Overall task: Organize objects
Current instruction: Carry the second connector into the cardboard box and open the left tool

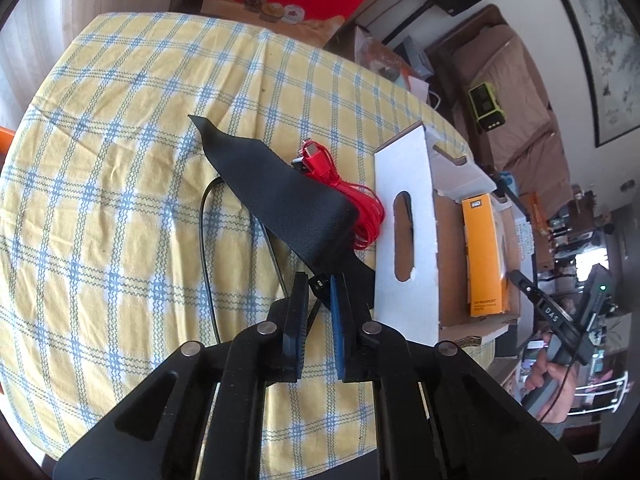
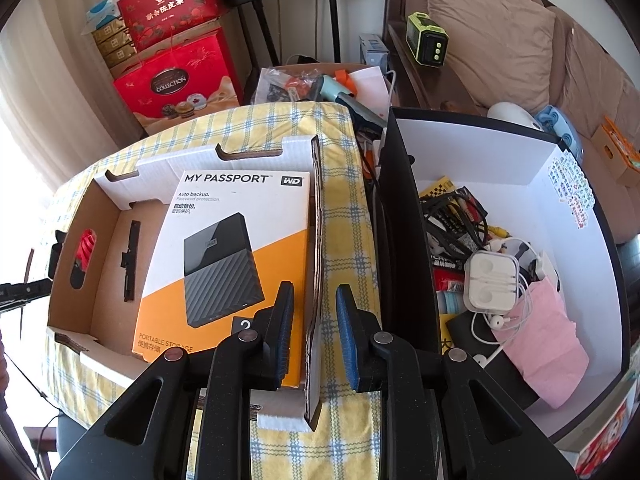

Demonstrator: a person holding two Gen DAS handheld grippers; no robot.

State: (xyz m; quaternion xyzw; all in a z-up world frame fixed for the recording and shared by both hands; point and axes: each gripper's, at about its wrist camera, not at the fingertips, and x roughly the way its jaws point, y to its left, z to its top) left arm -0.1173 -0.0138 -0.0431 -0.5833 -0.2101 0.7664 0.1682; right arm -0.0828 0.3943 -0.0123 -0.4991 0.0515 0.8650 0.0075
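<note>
Left gripper [image 1: 319, 286]: pinched narrow on the near end of a black fabric strap [image 1: 276, 192], which is lifted over the checked tablecloth [image 1: 120, 160].

Step, as judged: carry the strap right into the cardboard tray [image 2: 100, 280]; lift it clear of the white end wall [image 1: 404, 240] before releasing.

Right gripper [image 2: 314, 300]: jaws narrow, straddling the tray's right wall [image 2: 318, 240]; whether the pads press it cannot be told. Steadying it would help.

Tray contents: WD My Passport box [image 2: 224, 240].

Obstacles: red USB cable coil [image 1: 356, 204] just beside the strap; a thin black cord [image 1: 208, 240] under it may snag.

Right, apart: black-and-white bin [image 2: 560, 168] of earphones and cables.
</note>
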